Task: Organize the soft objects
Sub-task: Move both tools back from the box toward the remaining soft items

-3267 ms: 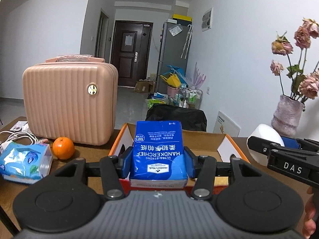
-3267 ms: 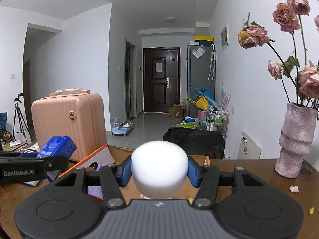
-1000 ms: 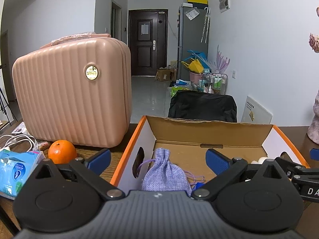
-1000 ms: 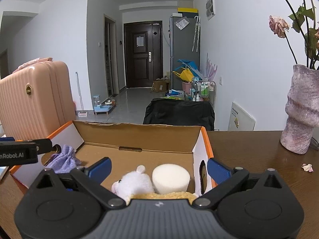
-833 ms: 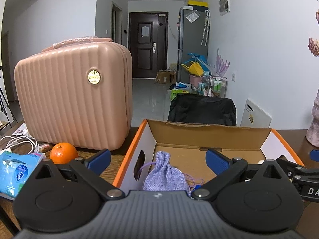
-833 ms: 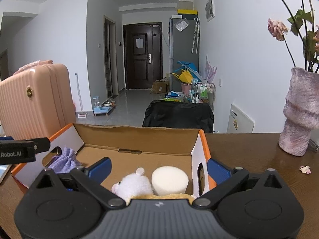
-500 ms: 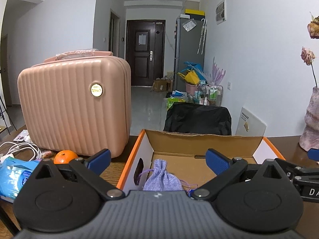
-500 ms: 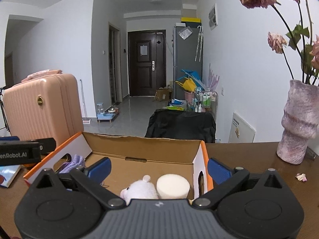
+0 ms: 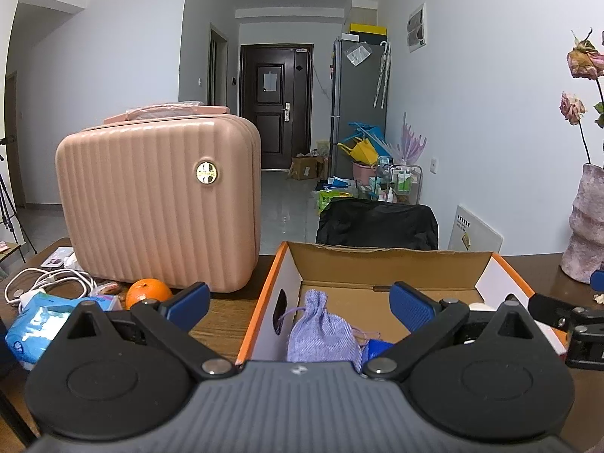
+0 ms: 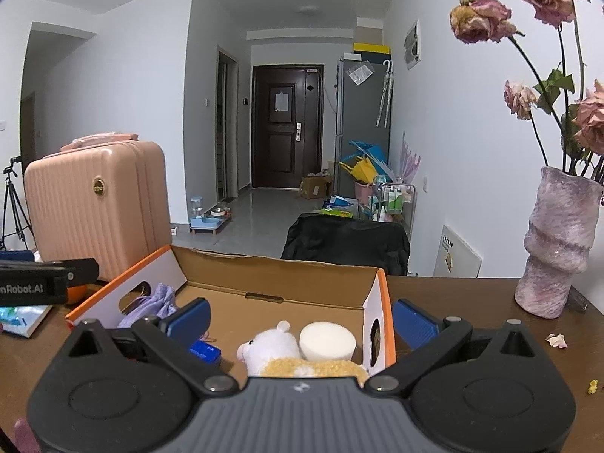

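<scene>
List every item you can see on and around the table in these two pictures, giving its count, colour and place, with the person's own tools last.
Cardboard box: one, brown with orange rim, table centre.
Pouch: one, lilac, box's left end.
Plush toy: one, white, inside box.
Foam puck: one, white, beside plush.
Tissue pack: one, blue, inside box.
Suitcase: one, pink, left of box.
Orange: one, before suitcase.
Vase: one, mauve, right.
Left claw: open.
Right claw: open.

Blue tissue pack (image 10: 205,351) mostly hidden behind near gripper body. Plush toy (image 10: 279,353) lower half cut off likewise. Orange (image 10: 75,292) largely behind left tool.
</scene>
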Motion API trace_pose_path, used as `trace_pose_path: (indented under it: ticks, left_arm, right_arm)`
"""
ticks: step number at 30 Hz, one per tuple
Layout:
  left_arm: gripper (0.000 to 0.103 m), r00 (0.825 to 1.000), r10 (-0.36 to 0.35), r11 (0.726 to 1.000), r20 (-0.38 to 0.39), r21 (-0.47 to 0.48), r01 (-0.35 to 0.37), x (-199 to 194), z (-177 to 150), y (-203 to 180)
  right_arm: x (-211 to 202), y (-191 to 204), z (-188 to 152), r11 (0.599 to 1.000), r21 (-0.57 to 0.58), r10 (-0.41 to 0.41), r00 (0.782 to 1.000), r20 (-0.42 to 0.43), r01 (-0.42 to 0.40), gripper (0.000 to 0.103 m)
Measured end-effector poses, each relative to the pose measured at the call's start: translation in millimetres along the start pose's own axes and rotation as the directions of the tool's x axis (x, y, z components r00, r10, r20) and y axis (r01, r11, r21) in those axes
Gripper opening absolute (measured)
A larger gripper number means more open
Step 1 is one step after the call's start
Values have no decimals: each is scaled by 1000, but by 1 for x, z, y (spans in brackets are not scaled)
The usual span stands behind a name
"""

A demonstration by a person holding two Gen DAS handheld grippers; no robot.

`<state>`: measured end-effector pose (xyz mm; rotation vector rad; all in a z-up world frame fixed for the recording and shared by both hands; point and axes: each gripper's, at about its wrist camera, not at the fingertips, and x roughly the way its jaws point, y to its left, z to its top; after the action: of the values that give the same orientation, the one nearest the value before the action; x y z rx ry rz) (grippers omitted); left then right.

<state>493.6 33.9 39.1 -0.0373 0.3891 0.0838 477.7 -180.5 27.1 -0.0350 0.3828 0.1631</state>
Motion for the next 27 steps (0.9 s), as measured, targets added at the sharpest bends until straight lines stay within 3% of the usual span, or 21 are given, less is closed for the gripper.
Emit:
trace_pose_path:
  ticks: [27]
  left_arm:
    - [103, 1000, 6, 1000, 16, -6, -6, -82, -50, 21]
  right_arm:
    - [-101, -4, -48, 1000, -3, 31, 990, 135, -30, 103]
